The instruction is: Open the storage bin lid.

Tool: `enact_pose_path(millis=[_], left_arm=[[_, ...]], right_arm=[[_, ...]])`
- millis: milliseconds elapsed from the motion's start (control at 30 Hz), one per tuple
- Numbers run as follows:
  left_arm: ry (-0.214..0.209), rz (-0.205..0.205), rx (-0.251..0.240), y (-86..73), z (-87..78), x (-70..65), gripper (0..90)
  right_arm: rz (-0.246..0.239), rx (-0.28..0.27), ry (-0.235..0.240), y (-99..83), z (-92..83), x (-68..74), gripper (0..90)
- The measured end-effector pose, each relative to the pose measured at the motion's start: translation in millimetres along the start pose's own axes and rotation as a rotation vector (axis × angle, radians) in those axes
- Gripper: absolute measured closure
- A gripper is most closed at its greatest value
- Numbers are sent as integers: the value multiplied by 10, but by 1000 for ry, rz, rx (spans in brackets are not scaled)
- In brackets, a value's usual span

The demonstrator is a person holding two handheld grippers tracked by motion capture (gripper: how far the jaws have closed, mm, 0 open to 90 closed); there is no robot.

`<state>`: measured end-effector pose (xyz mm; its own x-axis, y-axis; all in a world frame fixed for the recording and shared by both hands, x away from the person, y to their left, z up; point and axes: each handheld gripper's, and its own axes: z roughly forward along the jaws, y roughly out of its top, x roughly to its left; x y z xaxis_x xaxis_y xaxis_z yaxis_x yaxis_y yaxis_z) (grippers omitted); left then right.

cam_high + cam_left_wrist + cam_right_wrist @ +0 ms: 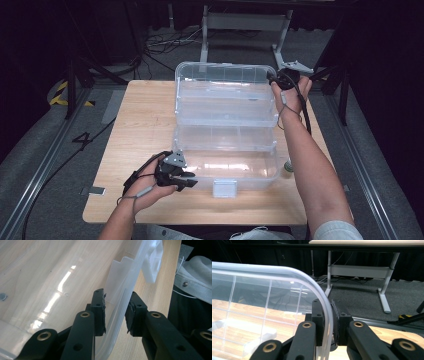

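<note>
- Nearest me, left hand-held gripper (186,179): I have its jaws straddling the front wall of the clear plastic storage box (227,167), one jaw inside, one outside. In the left gripper view there is a gap on both sides of the wall (119,315), so I read it as narrow-open, not clamping.
- The box sits mid-desk, base near my edge, white front latch (224,188) just beside that gripper.
- Light wooden desk (140,130) carries the box; bare wood on both sides.
- Clear hinged lid (226,92) stands raised behind the base, a see-through tray tier (225,137) between lid and base.
- Far side, right hand-held gripper (281,79): I hold it at the lid's top right corner. In the right gripper view the pads (335,322) sit tight on the rounded lid rim (325,312), so: pinched on the lid.
- Risk: thin slick rim, small pinch area. If I swing the lid, it could slip out and slam down or flop back.
- Risk: left jaws are loose on the wall, so the base isn't really pinned. Pulling on the lid could drag or tip the whole box.
- Risk: the left jaws sit where the lid would land. Closing it could trap them.
- Small dark round object (289,166) on the desk right of the base, under my right forearm; can't tell what it is.
- Beyond the desk: grey metal frame legs (245,30), loose black cables (160,47) on grey carpet, yellow-black floor tape (62,95) far left. None block the work.
</note>
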<state>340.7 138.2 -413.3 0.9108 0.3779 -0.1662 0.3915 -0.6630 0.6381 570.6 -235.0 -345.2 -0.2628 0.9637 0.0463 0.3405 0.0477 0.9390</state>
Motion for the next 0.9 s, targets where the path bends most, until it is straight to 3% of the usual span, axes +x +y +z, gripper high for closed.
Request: enact_pose_path(millis=[433, 633, 900], left_arm=[[0, 0, -1, 1, 1, -1, 717], [0, -1, 0, 2, 1, 0, 716], [-1, -3, 1, 2, 1, 0, 716]], right_arm=[[-2, 21, 18, -61, 119, -57, 815], [27, 34, 56, -99, 183, -117, 806], [24, 50, 77, -147, 256, -157, 807]])
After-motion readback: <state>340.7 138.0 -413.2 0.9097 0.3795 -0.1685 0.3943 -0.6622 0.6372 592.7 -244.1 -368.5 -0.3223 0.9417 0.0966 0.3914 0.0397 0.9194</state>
